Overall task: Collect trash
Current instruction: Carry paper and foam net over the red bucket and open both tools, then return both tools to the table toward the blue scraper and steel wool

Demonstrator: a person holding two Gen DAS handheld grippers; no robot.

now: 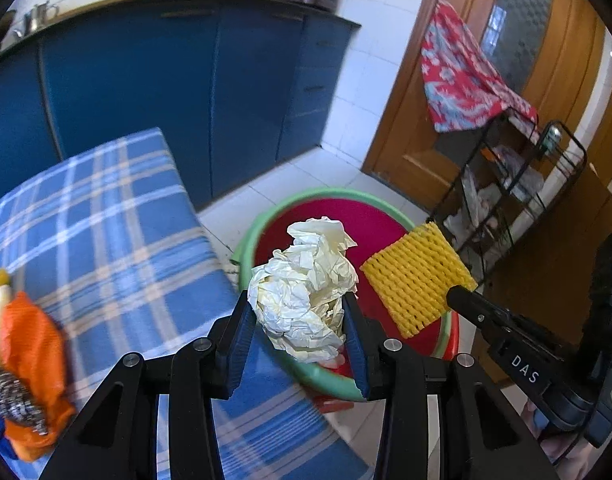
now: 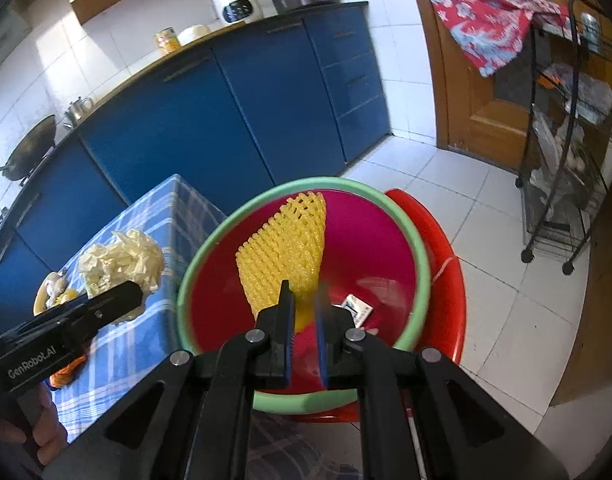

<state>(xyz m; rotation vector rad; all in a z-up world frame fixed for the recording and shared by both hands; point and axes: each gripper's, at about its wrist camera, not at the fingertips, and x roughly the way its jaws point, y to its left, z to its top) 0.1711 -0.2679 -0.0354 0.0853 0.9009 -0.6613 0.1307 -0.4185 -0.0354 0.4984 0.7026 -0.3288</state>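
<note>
the left gripper (image 1: 300, 312) has its two black fingers with blue pads pressed on either side of a crumpled wad of cream-white paper (image 1: 306, 288), which bulges up and forward past the fingertips. beyond and below those fingertips sits a round plastic basin, red inside with a pale green rim (image 1: 248, 240), so the wad hangs over the basin's near edge. to the left of the fingers lies a table covered in a blue and white checked cloth (image 1: 106, 224); at its far left edge rest an orange cloth-like piece (image 1: 30, 356) and a grey steel wool scourer (image 1: 14, 400).

the right gripper (image 2: 306, 312) has its fingers drawn narrow, pinching the lower end of a flat yellow foam fruit net (image 2: 286, 248). the net stands up and forward from the fingertips, over the red interior of the basin (image 2: 421, 256). just right of the fingertips, on the basin's floor, lies a small white and blue printed packet (image 2: 357, 310). the basin rests on a red plastic stool (image 2: 445, 264), whose seat shows to the right of the rim.

left of the right fingers, the left gripper with its paper wad (image 2: 122, 264) is seen over the table edge. a hand (image 2: 42, 420) grips its handle at the lower left.
</note>
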